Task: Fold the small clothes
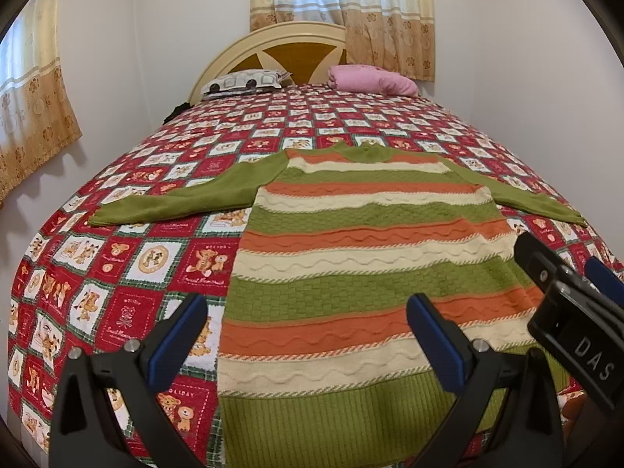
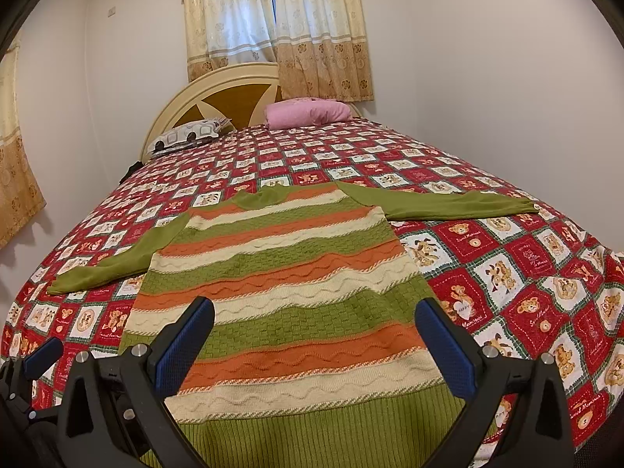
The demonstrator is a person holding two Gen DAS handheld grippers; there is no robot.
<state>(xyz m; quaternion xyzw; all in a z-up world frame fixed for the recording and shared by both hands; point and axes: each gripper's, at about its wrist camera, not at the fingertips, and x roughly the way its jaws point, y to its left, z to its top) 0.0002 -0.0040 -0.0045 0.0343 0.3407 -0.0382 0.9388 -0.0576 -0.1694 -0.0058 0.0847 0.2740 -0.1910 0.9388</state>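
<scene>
A striped sweater (image 1: pixel 362 257) (image 2: pixel 280 284) in green, orange and cream lies flat on the bed, front or back up I cannot tell, its ribbed green hem nearest the cameras and its collar pointing to 12 o'clock. Both green sleeves are spread outward, one toward 9 o'clock and one toward 3 o'clock.

The left tongs (image 1: pixel 308 331) hover above the hem end of the sweater with their two blue-padded fingers wide apart and nothing between them; the sweater's left edge runs up between the fingers, so the finger at 7 o'clock is over bare quilt and the one at 5 o'clock is over the knit. The right tongs (image 2: pixel 312 335) are likewise spread apart and empty, over the hem, with the striped body filling the gap between their fingers. In the left wrist view the right tongs appear at 4 o'clock, just beside the sweater's right edge.

Under the sweater is a red and white quilt (image 1: pixel 128 257) (image 2: pixel 526 284) printed with teddy bears. At 12 o'clock, by the headboard (image 1: pixel 269 50) (image 2: pixel 218 93), rest a patterned pillow (image 1: pixel 243 80) (image 2: pixel 187 136) and a pink pillow (image 1: pixel 370 80) (image 2: pixel 308 113). Curtains (image 1: pixel 343 7) (image 2: pixel 277 27) hang behind.
</scene>
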